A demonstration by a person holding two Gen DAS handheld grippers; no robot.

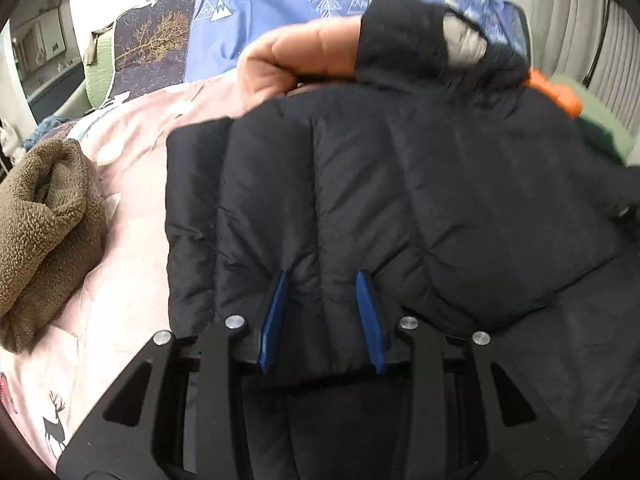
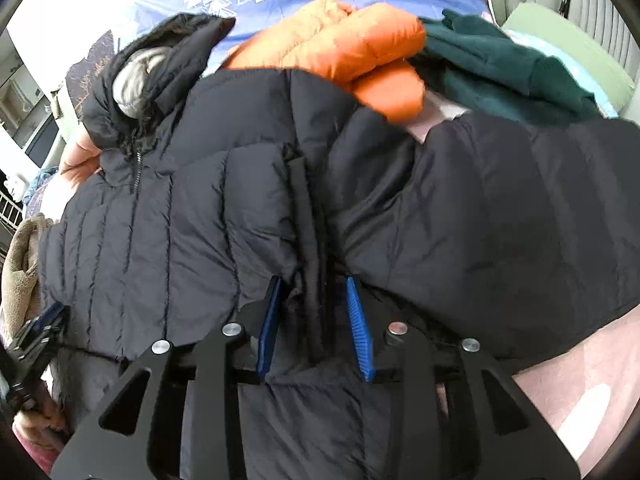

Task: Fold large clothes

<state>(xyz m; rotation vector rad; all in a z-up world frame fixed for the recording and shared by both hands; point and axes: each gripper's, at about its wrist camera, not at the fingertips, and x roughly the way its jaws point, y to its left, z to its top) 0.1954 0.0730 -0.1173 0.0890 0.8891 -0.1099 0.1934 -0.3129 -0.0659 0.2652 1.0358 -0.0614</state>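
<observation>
Lying under both tools, black puffer jacket (image 2: 200, 208) bunches between their pads.

Black jacket (image 2: 200, 216): quilted matt cloth. Brown fleece (image 1: 44, 224): nubbly. Orange jacket (image 2: 360, 44): smooth, puffy.

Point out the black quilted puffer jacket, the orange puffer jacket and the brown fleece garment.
black quilted puffer jacket (image 2: 200, 220), right wrist view, front panel.
orange puffer jacket (image 2: 360, 40), right wrist view, top fold.
brown fleece garment (image 1: 44, 232), left wrist view, middle.

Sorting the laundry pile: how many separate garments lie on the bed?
4, possibly more hidden beneath: black puffer jacket spread in front, orange puffer jacket behind it, dark green garment at the right, brown fleece at the left.
</observation>
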